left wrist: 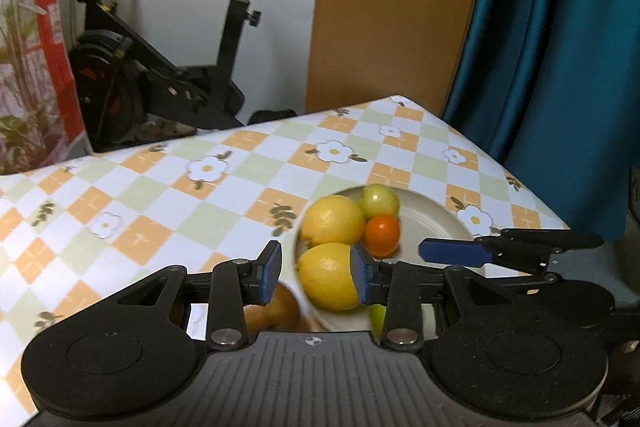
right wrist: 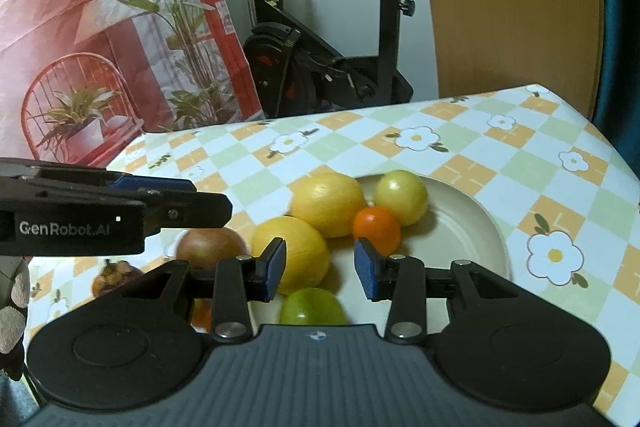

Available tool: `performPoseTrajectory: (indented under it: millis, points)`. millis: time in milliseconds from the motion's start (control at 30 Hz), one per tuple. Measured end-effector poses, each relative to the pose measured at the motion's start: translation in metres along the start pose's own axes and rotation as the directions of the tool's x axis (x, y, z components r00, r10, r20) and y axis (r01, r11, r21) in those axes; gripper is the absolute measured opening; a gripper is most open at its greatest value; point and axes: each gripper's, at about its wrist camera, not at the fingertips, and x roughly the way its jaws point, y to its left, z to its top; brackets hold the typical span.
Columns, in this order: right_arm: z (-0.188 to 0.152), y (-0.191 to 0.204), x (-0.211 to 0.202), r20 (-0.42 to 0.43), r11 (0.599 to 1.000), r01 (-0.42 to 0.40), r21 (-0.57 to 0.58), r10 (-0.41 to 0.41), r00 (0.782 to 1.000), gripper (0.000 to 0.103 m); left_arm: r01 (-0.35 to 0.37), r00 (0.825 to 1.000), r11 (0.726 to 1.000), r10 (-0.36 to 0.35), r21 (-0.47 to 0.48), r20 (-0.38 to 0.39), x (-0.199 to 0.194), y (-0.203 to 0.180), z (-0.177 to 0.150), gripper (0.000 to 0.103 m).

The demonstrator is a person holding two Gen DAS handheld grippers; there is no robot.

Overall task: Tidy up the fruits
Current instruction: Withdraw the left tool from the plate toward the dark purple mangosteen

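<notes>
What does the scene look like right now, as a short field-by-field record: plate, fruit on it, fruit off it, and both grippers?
plate: cream plate on the checked tablecloth
fruit on plate: two lemons, a pale green fruit, a small orange fruit, a green fruit at the near edge
fruit off plate: a brownish round fruit and a dark fruit left of the plate
left gripper: open, above the near lemon, not gripping it
right gripper: open, holding nothing, over the plate's near side
</notes>
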Motion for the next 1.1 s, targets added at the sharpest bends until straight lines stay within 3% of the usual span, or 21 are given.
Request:
performPoseTrajectory:
  millis: [467,1100]
  points:
    - [-0.01,0.054,-0.012,0.025,0.996,-0.058,-0.071,0.06,0.998,0.045,-0.084,0.993,0.996,0.087,-0.034,0.078,-0.054,0.032,-0.027,0.04]
    - [-0.028,0.083,-0.007,-0.03,0.987,-0.083,-0.137,0.079,0.996,0.051,-0.145,0.986,0.983,0.153,-0.111,0.07,-0.081,0.061,-0.055,0.041]
